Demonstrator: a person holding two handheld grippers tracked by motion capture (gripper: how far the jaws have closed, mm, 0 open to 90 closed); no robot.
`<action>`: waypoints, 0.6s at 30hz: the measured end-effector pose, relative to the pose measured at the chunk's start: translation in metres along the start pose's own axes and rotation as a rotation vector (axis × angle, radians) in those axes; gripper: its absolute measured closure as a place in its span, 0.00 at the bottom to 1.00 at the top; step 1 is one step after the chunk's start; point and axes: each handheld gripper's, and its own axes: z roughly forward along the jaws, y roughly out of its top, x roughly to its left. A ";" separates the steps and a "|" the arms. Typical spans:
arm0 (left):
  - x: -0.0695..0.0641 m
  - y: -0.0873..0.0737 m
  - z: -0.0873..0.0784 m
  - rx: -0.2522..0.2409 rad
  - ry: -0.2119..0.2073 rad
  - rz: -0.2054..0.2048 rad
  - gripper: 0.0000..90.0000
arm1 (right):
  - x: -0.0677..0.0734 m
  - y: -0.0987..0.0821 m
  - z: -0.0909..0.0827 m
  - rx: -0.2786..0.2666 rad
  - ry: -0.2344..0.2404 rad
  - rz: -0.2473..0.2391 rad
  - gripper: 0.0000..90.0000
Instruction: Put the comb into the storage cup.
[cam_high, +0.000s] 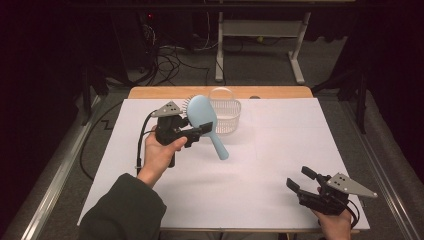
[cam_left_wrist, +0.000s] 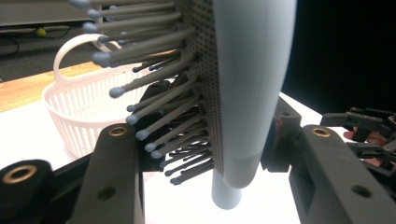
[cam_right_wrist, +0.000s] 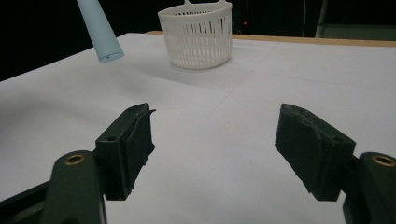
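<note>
One white basket (cam_high: 226, 114) just behind the gripped hairbrush (cam_high: 206, 121).

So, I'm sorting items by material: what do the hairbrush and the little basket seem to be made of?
The hairbrush, clamped in the left gripper, looks like smooth matte pale-blue plastic, with a grey perforated pad, possibly rubber, carrying ball-tipped pins. The basket looks like white moulded plastic: thin slatted walls and a one-piece handle, slightly glossy.
</note>
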 end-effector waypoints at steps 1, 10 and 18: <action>0.000 0.002 0.001 0.000 0.002 0.002 0.59 | 0.000 0.000 0.000 0.002 0.000 0.003 0.31; 0.001 0.016 0.009 0.003 0.013 0.018 0.59 | -0.001 -0.001 0.001 0.011 -0.010 0.006 0.32; 0.008 0.026 0.011 -0.009 0.027 0.010 0.58 | -0.001 -0.002 0.003 0.032 -0.013 0.009 0.33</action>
